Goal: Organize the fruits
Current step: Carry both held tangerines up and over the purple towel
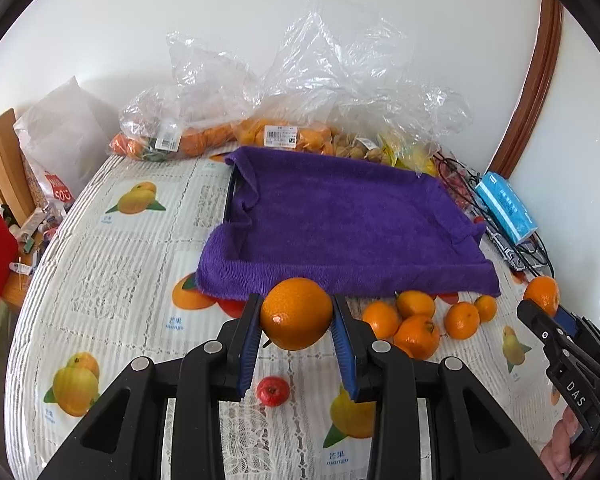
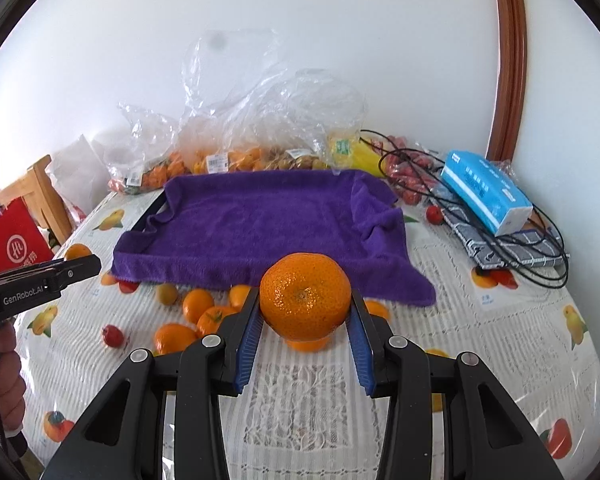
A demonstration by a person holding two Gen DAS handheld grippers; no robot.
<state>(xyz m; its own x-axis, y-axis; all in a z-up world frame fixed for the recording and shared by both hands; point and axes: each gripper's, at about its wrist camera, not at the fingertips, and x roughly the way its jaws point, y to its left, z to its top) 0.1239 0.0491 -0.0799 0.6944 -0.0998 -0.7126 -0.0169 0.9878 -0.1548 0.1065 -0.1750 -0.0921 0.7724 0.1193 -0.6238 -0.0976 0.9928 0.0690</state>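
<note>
Oranges (image 1: 296,314) (image 2: 305,296) sit clamped in both grippers' fingers (image 1: 247,344) (image 2: 249,340).

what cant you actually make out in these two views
- What lies under the purple towel: in both views the cloth covers it; only a dark rim shows at its left edge.
- Fruit in the plastic bags: crinkled film blurs it, labels too small to read.
- Table behind the left claw and its orange: hidden in the left view.
- A fruit under the right claw and its orange: mostly hidden in the right view.
</note>
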